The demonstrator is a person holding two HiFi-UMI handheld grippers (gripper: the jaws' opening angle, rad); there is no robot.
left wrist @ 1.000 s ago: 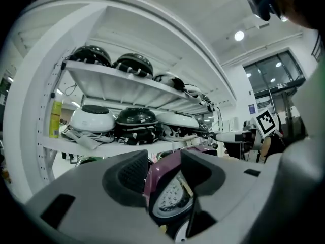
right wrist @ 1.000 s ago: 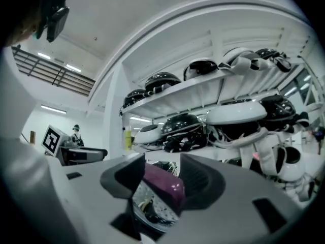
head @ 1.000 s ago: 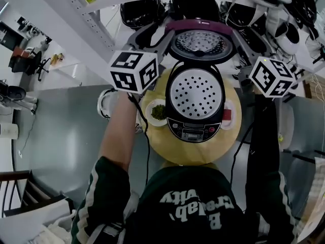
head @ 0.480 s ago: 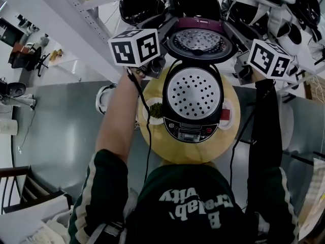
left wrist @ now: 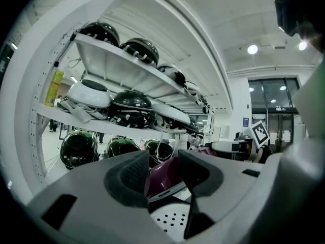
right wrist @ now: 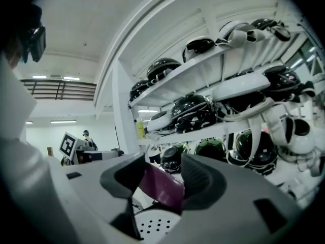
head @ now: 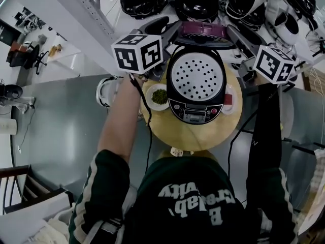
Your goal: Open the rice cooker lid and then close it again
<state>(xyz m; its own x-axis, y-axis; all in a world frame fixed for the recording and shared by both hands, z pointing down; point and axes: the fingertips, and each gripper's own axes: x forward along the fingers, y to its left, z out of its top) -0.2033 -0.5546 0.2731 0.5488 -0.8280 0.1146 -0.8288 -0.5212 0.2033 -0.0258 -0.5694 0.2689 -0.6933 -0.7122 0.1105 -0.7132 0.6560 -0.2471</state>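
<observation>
- Wooden round table point(head: 188, 136), cooker point(head: 196, 111) in the middle, closer to the far edge, purple lid point(head: 203, 30) standing up at its back.
- yep, left gripper point(left wrist: 163, 161) and right gripper point(right wrist: 163, 161) each clamp one side of the lid.

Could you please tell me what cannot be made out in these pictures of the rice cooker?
Head view: the lid stands edge-on, so its underside is hidden; the control panel print is too small.
Head view: the green dish contents are too small to name; the red dish is half hidden by the cooker.
In the left gripper and right gripper views, the jaws, closed on the lid, hide the hinge.
</observation>
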